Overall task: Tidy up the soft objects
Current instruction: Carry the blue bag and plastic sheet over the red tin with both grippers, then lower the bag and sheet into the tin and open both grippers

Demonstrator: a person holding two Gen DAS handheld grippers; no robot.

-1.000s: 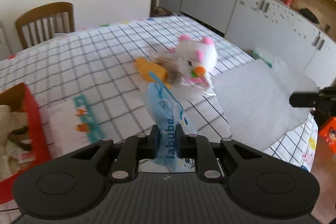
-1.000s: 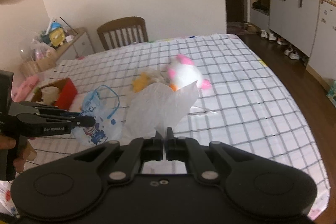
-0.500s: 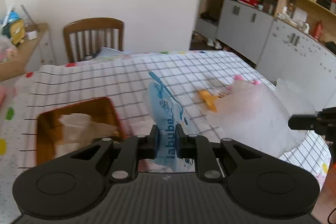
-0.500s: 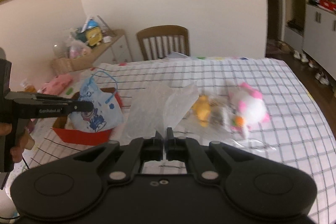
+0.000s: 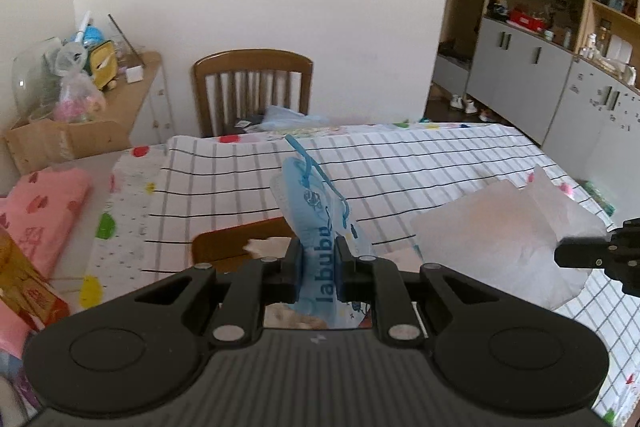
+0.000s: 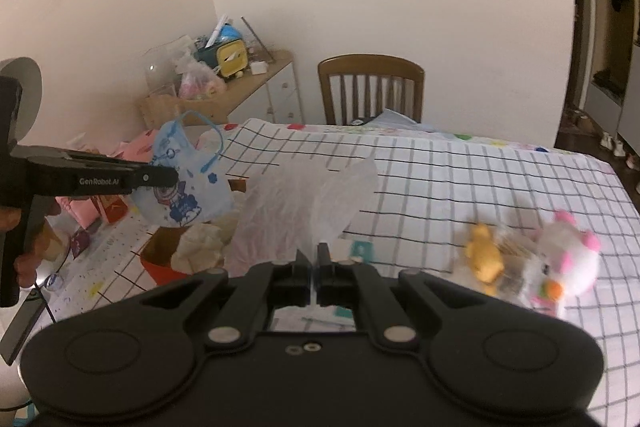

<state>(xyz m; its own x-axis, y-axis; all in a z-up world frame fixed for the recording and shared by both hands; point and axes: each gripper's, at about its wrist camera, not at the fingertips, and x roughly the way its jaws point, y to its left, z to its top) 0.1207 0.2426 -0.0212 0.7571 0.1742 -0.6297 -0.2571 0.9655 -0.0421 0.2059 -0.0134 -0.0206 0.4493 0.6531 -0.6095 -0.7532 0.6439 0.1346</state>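
The blue face mask [image 5: 316, 211] is pinched between the left gripper [image 5: 318, 259] fingers, the white plastic sheet [image 6: 312, 203] between the fully closed right gripper [image 6: 314, 259] fingers; the red box [image 6: 164, 263] lies below the mask, near the tabletop's left edge.

The left gripper [image 5: 318, 259] points forward and downward, its two black fingers [image 5: 291, 267] drawn close and clamped on a light blue child's face mask [image 5: 316, 215] that stands up between them. Seen from the right wrist camera, the same left gripper [image 6: 170, 175] reaches in level from the left edge, carried by a person's hand [image 6: 24, 247] wrapped around its upright black handle. The right gripper [image 6: 314, 259] also tilts forward and down, with its fingers [image 6: 326, 269] pressed together on the gathered edge of a thin translucent white plastic bag [image 6: 312, 203]. From the left wrist camera the right gripper's [image 5: 560, 254] tip enters at the right edge, level with the left one.
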